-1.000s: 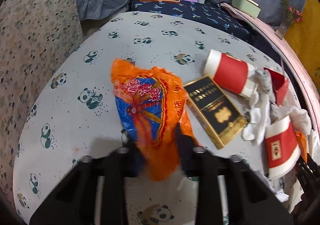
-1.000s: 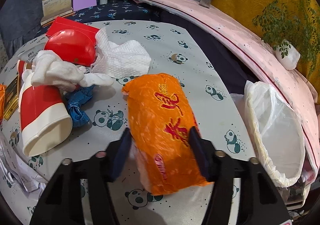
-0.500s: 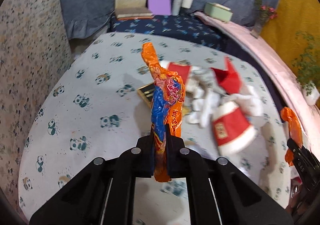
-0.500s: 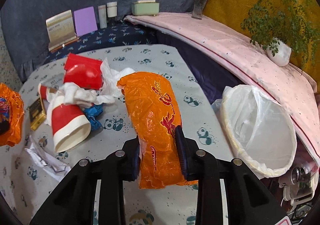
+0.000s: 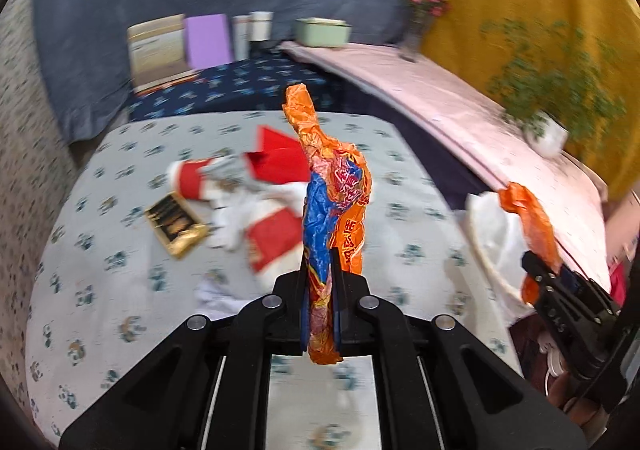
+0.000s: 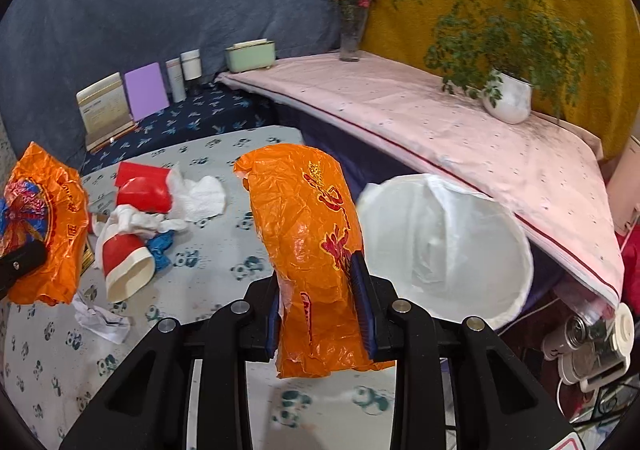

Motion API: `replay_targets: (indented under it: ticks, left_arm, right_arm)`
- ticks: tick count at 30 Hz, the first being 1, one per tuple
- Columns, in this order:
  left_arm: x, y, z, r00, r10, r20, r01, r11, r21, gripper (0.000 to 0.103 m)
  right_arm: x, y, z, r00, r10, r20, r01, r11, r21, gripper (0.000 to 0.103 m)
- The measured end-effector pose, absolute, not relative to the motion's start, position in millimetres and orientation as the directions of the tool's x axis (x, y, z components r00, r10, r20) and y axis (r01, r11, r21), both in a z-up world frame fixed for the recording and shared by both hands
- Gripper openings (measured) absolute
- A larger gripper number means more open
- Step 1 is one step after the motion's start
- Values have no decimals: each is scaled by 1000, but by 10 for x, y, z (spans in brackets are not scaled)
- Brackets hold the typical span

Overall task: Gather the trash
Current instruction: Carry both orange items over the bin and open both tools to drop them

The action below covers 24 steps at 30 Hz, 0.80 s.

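Note:
My left gripper (image 5: 320, 282) is shut on an orange and blue snack wrapper (image 5: 336, 190) and holds it upright above the panda-print table (image 5: 120, 270). It also shows at the left of the right wrist view (image 6: 44, 226). My right gripper (image 6: 320, 290) is shut on an orange plastic bag (image 6: 308, 234), lifted above the table's right edge, just left of the white-lined trash bin (image 6: 444, 246). In the left wrist view the right gripper (image 5: 540, 270) holds the orange bag (image 5: 528, 218) in front of the bin (image 5: 492, 226).
On the table lie red paper cups (image 6: 128, 262), a red box (image 6: 140, 190), white tissues (image 6: 196, 198), a blue scrap (image 6: 162, 250), a black and gold box (image 5: 176, 222) and crumpled paper (image 6: 100, 318). A pink-covered ledge (image 6: 440, 122) with a potted plant (image 6: 508, 98) runs behind the bin.
Both grippers have risen higher off the table and swung right toward the bin, each still holding its wrapper. The bin looks larger and closer in the right wrist view.

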<state>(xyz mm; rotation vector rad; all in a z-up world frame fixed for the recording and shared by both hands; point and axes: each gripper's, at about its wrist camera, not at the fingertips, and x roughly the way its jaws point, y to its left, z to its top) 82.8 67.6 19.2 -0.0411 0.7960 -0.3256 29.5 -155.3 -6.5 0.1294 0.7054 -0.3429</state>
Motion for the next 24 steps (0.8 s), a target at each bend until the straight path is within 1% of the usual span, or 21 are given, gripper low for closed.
replay_targets:
  ticks: [10, 17, 24]
  left_arm:
    - [641, -370, 274, 584, -428, -690, 465, 873, -148, 7]
    - [619, -1045, 237, 509, -505, -697, 578, 800, -158, 7]
    - [689, -1578, 102, 442, -553, -706, 653, 738, -170, 8]
  right_arm:
    - [-163, -2211, -6, 687, -350, -637, 473, 881, 26, 29]
    - [-365, -2655, -90, 649, -392, -652, 550, 834, 47, 29]
    - [-344, -2944, -216, 622, -398, -675, 580, 813, 55, 29]
